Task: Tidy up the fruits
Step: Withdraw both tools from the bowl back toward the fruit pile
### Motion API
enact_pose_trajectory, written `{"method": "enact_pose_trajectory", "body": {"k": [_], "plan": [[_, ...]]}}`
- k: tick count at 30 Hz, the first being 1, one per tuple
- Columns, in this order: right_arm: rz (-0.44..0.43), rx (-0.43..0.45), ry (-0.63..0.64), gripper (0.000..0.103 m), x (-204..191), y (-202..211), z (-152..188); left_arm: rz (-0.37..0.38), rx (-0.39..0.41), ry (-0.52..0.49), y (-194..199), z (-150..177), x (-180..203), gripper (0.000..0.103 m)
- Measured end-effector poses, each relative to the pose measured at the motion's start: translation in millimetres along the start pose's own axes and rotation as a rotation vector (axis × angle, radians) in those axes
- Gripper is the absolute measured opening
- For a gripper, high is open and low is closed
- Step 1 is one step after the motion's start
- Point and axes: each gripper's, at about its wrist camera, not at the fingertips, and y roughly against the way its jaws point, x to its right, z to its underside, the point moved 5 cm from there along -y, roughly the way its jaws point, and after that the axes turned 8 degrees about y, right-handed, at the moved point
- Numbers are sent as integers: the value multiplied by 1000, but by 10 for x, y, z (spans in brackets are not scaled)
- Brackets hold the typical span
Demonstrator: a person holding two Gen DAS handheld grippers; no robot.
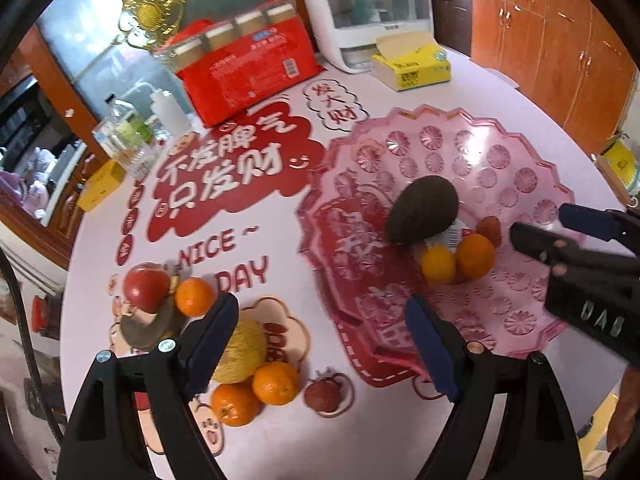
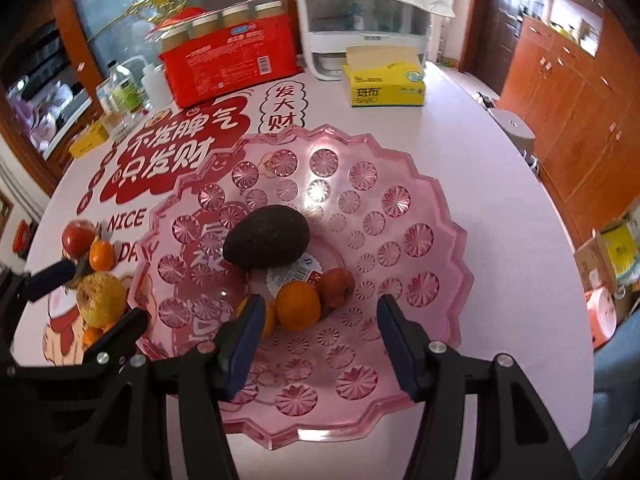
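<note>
A pink scalloped plate (image 1: 420, 116) (image 2: 460, 264) holds a dark avocado (image 1: 424, 208) (image 2: 266, 242), an orange (image 1: 475, 255) (image 2: 298, 305), a yellower citrus (image 1: 439, 264) and a small red-brown fruit (image 1: 490, 230) (image 2: 336, 286). Left of the plate on the table lie a red apple (image 1: 146, 286), an orange (image 1: 195, 297), a yellow-green fruit (image 1: 244, 356), two more oranges (image 1: 275, 383) and a small brown-red fruit (image 1: 320, 396). My left gripper (image 1: 320, 340) hangs open and empty above these. My right gripper (image 2: 320, 332) (image 1: 538, 224) is open over the plate's near side, holding nothing.
At the back of the table stand a red package of cups (image 1: 248, 68), a yellow tissue box (image 1: 412, 66), a white appliance (image 1: 368, 20) and bottles (image 1: 124, 132). A small yellow box (image 1: 100, 186) sits at the left edge. Wooden cabinets (image 2: 580, 120) line the right.
</note>
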Motion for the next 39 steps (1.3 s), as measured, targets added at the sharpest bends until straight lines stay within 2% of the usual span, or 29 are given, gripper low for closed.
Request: {"method": "enact_pose_trajectory", "body": {"k": [3, 7, 10, 13, 16, 19, 21, 29, 34, 39], "plan": [[11, 10, -32, 58, 6, 35, -4, -25, 9, 34, 37, 30, -116, 84], [35, 9, -76, 58, -13, 60, -16, -17, 8, 88, 76, 88, -221, 84], [61, 20, -71, 58, -74, 83, -47, -59, 49, 95, 129, 114, -308, 84], [86, 40, -43, 58, -185, 118, -93, -113, 86, 146, 181, 111, -517, 84], [92, 83, -24, 58, -319, 181, -148, -138, 73, 214, 158, 138, -739, 84], [106, 101, 0, 58, -425, 203, -197, -110, 25, 280, 99, 206, -917, 84], [102, 117, -3, 58, -482, 231, -224, -130, 26, 297, 82, 245, -1007, 84], [63, 149, 12, 58, -697, 289, -296, -232, 59, 271, 124, 345, -1104, 84], [52, 150, 22, 58, -769, 320, -254, -234, 37, 254, 92, 424, -1063, 84], [57, 157, -1, 58, -742, 378, -231, -241, 60, 206, 148, 422, -922, 84]]}}
